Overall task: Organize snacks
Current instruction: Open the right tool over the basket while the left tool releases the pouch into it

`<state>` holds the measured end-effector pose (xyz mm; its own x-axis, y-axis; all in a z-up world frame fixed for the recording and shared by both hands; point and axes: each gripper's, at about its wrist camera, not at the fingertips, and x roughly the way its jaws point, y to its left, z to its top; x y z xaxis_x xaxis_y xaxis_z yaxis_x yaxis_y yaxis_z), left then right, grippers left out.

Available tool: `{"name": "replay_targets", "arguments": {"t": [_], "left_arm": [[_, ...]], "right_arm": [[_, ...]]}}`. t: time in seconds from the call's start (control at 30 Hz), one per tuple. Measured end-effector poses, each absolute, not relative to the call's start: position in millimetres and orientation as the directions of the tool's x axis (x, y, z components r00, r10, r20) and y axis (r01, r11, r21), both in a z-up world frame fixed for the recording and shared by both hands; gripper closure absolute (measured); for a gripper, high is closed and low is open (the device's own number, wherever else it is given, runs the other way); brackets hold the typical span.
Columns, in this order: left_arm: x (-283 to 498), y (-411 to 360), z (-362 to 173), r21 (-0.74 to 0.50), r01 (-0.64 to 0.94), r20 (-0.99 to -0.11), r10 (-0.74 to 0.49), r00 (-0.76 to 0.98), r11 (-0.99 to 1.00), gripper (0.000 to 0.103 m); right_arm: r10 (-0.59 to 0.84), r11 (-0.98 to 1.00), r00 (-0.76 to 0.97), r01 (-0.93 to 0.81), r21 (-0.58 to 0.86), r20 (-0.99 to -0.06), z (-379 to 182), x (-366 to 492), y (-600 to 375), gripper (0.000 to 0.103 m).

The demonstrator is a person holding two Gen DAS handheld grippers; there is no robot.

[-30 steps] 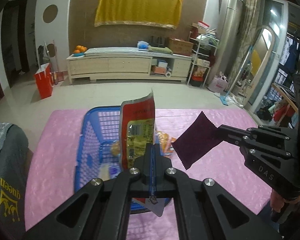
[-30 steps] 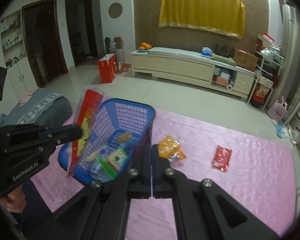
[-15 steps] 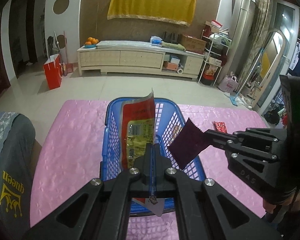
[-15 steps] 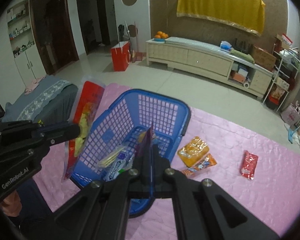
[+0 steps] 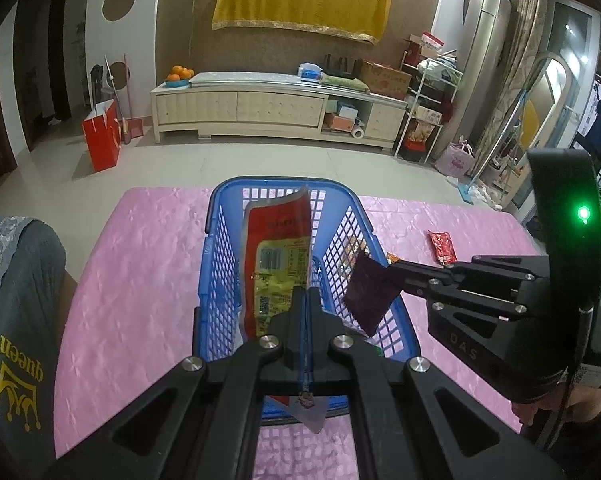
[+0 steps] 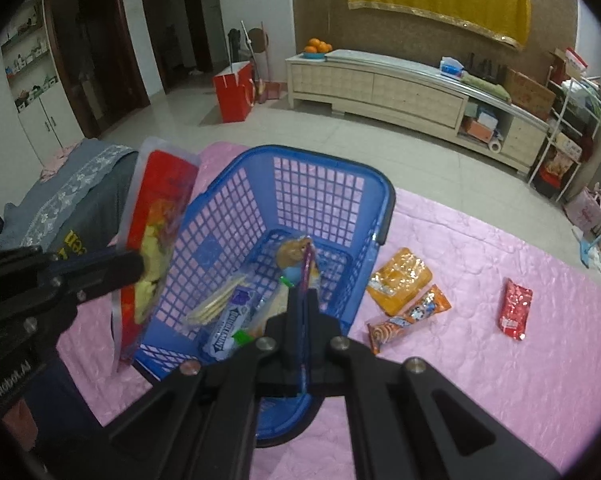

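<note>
A blue plastic basket (image 5: 216, 240) (image 6: 340, 168) stands on the pink cloth and holds several snack packets. My left gripper (image 5: 306, 300) is shut on a tall red and yellow snack bag (image 5: 278, 256), held upright over the basket's near end; the bag also shows in the right wrist view (image 6: 156, 240). My right gripper (image 6: 303, 300) is shut on a small dark purple packet (image 5: 370, 294), seen edge-on in its own view (image 6: 306, 268), held over the basket's right side.
On the pink cloth (image 6: 500, 380) right of the basket lie an orange packet (image 6: 400, 280), an orange wrapped bar (image 6: 408, 318) and a red packet (image 6: 514, 308). A grey garment (image 5: 16, 320) lies at the left edge. A long cabinet (image 5: 276, 110) stands across the floor.
Both grippers have moved in over the basket with their packets. The purple packet has come down toward the basket's right side. The red bag now hangs over the basket's middle.
</note>
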<state>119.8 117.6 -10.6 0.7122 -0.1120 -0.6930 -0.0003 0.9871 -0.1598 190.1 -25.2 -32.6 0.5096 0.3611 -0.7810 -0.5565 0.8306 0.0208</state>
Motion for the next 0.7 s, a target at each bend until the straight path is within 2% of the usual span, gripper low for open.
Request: {"name": "replay_targets", "arguments": {"t": [0.03, 0.07, 0.13, 0.17, 0.2, 0.3, 0.7], "left_arm": [[118.6, 116.0, -9.6, -0.158, 0.001, -0.692, -0.112, 0.713, 0.987, 0.103], [118.6, 115.6, -9.2, -0.157, 0.003, -0.692, -0.112, 0.713, 0.988, 0.103], [115.7, 113.4, -5.9, -0.150, 0.003, -0.691, -0.107, 0.715, 0.989, 0.103], [114.3, 113.3, -4.7, -0.148, 0.005, -0.691, -0.107, 0.715, 0.989, 0.103], [113.6, 113.4, -3.8, -0.148, 0.006, -0.691, -0.108, 0.715, 0.989, 0.103], [110.4, 114.6, -4.0, -0.144, 0.004, -0.691, -0.104, 0.715, 0.990, 0.103], [128.1, 107.4, -10.6, -0.146, 0.039, -0.703, -0.132, 0.699, 0.989, 0.103]], "right_arm": [[0.357, 0.827, 0.507, -0.562, 0.013, -0.785, -32.1, 189.6, -24.5, 0.097], [0.351, 0.826, 0.514, -0.564, -0.001, -0.783, -31.4, 188.1, -24.3, 0.089], [0.341, 0.827, 0.527, -0.561, -0.018, -0.779, -29.7, 185.5, -24.9, 0.055], [0.338, 0.831, 0.534, -0.556, -0.021, -0.775, -28.1, 183.9, -26.7, 0.030], [0.339, 0.837, 0.552, -0.547, -0.024, -0.762, -25.1, 181.1, -29.6, 0.017], [0.332, 0.852, 0.599, -0.521, -0.040, -0.729, -17.0, 175.1, -36.9, 0.015], [0.289, 0.882, 0.566, -0.472, -0.016, -0.772, -20.1, 181.7, -59.7, 0.014]]}}
